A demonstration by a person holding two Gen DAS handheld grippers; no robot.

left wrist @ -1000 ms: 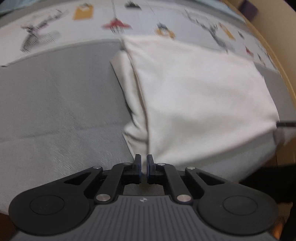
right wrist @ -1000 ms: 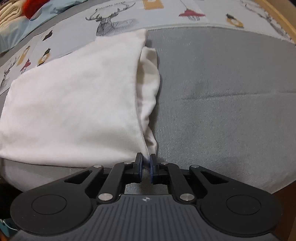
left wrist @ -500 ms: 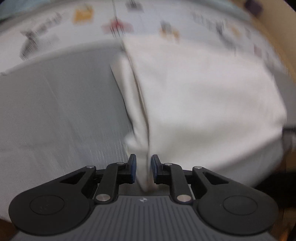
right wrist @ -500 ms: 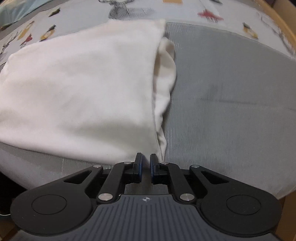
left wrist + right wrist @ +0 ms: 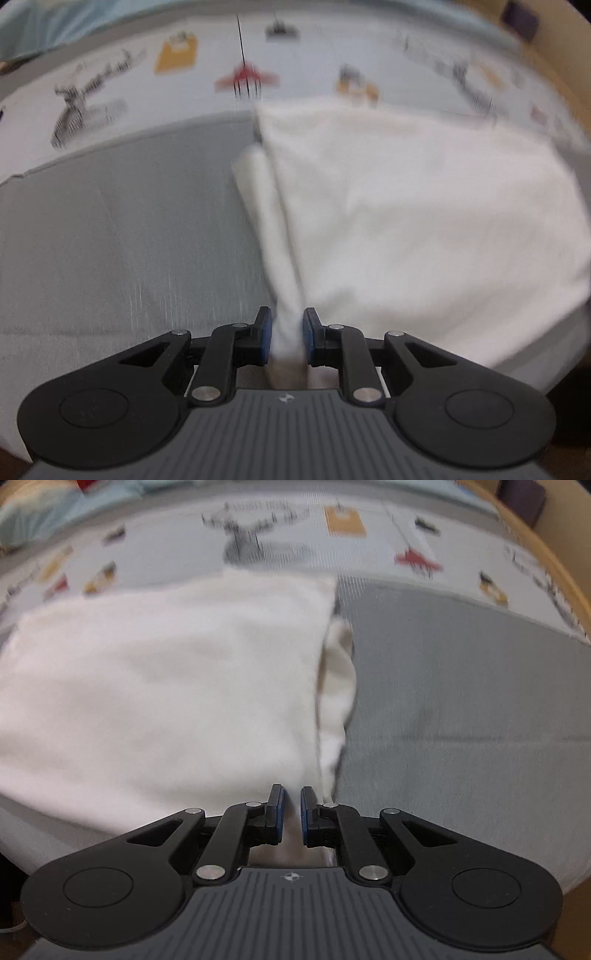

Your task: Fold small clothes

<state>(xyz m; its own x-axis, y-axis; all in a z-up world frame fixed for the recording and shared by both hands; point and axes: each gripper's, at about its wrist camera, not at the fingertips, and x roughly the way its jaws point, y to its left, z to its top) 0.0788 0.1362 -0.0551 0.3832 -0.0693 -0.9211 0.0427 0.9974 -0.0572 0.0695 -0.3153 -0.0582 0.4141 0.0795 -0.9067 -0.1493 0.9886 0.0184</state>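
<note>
A white garment (image 5: 424, 229) lies folded on a grey mat (image 5: 122, 236); a tucked sleeve shows along its side edge. In the left wrist view, my left gripper (image 5: 287, 332) has its fingers slightly apart with the garment's near left corner between them. In the right wrist view, the same garment (image 5: 166, 701) fills the left half, and my right gripper (image 5: 291, 812) has its fingers narrowly apart around the near right corner. The views are blurred by motion.
The grey mat (image 5: 461, 709) lies on a light bedsheet printed with deer and small figures (image 5: 251, 542). A wooden bed edge (image 5: 546, 554) runs along the right. A dark object (image 5: 521, 16) sits at the far right corner.
Both grippers went from shut to slightly open and moved forward onto the garment's near corners. The cloth now sits between each pair of fingers.
</note>
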